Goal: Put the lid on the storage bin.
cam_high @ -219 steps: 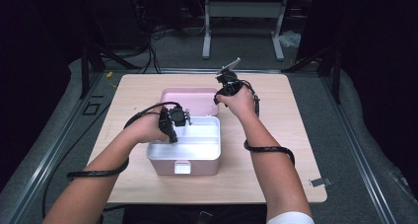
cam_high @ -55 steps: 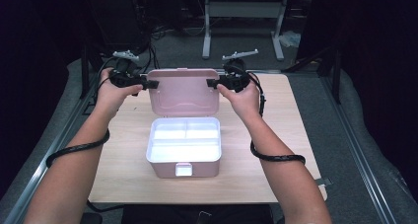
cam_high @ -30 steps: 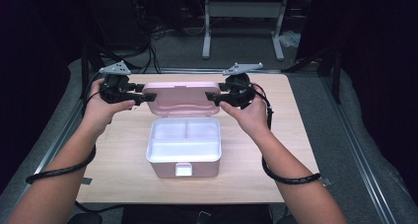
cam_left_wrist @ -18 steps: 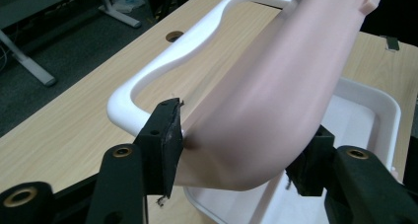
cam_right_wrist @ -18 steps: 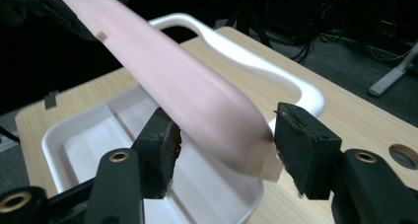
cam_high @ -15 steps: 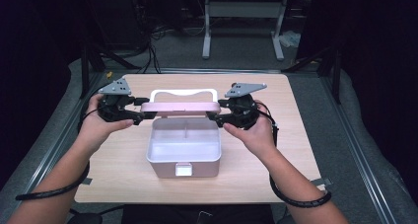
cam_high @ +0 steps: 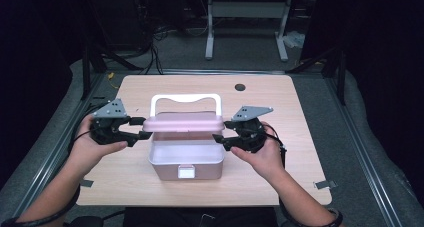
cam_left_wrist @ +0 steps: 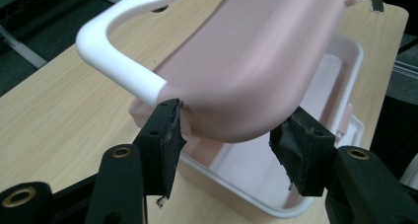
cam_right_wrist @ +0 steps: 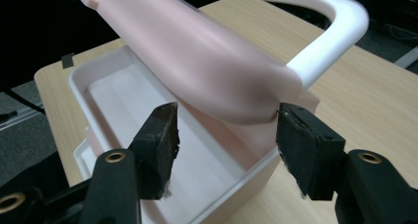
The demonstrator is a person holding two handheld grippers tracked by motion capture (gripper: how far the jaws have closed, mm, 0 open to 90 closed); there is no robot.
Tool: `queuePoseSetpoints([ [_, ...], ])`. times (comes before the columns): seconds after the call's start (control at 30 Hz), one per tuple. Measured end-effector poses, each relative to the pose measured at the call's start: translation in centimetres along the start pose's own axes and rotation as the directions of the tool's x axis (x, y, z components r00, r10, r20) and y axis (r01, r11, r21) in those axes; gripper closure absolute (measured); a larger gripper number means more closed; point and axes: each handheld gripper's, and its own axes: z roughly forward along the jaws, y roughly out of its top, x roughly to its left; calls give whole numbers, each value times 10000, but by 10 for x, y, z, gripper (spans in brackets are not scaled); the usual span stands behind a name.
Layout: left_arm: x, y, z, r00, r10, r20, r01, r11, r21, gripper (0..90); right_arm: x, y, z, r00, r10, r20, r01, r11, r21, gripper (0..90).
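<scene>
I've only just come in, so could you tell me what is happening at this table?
A person is holding a pink lid with a white handle by its two ends, one end in the left gripper and the other in the right gripper. The lid hangs over an open pink box on the wooden table, tilted and not seated. It looks as if the lid is about to go onto the box.

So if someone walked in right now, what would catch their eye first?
The pink lid with its white handle, held in the air at mid-table between the left gripper and the right gripper, one at each end. Right under it sits the open pink box, its white inside showing.
</scene>
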Motion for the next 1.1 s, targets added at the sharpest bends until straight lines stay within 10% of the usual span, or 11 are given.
queuePoseSetpoints([
  [0.4, -26, -46, 12, 9991, -258, 347, 251, 9995, 207, 468, 9, -39, -2, 9949, 778, -642, -758, 9966, 328, 419],
  [1.1, -36, -73, 19, 9932, -937, 686, 912, 9951, 389, 463, 17, -64, -4, 9938, 897, -656, -843, 9931, 810, 425],
])
